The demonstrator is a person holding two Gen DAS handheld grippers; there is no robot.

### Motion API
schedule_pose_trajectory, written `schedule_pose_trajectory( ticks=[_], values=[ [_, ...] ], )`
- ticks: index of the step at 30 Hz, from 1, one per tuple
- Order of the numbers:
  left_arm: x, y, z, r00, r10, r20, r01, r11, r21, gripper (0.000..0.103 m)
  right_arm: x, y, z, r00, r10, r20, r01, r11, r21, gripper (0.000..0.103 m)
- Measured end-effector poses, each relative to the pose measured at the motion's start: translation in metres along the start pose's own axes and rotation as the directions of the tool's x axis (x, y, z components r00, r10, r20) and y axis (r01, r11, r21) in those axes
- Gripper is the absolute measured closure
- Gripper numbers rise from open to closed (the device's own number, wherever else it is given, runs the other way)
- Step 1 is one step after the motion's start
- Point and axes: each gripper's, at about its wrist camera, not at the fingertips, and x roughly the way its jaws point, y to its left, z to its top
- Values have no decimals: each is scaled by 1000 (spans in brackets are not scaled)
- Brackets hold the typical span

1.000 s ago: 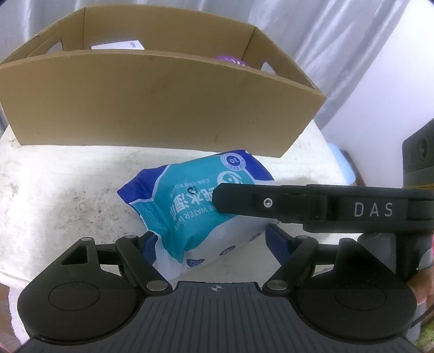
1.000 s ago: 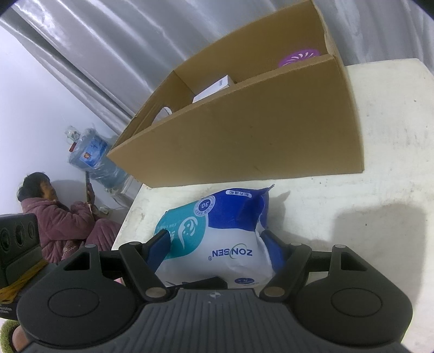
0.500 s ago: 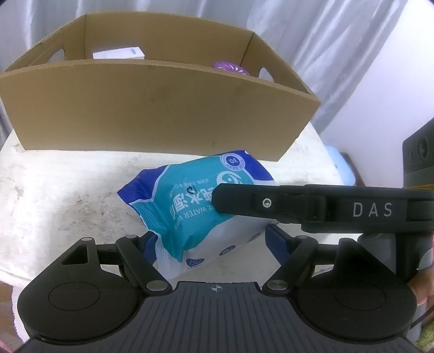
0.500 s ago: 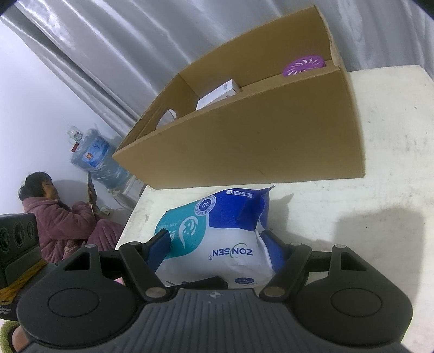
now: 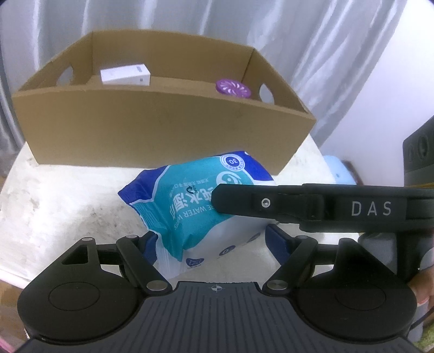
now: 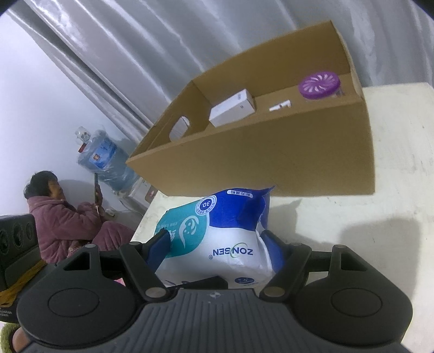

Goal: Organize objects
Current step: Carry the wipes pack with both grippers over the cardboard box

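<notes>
Left wrist view: the wipes pack [image 5: 190, 201] sits squeezed between the fingers of the left gripper [image 5: 214, 241]. The right gripper [image 6: 214, 244] squeezes it too. Past the fingertips, the cardboard box [image 5: 162, 130] shows more inside than before, so the pack is probably rising toward it.

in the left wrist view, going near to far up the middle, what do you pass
left gripper → wet wipes pack → near wall of the cardboard box → white box and purple round lid inside it → grey curtain
</notes>
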Motion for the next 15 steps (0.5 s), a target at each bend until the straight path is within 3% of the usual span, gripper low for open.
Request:
schedule_pose_trajectory(
  ticks=[15],
  values=[
    [-27,4,21,995,35,95,-35,999,-2,25,-7,32,22,999,36,40,-33,997,-70,27]
  ],
)
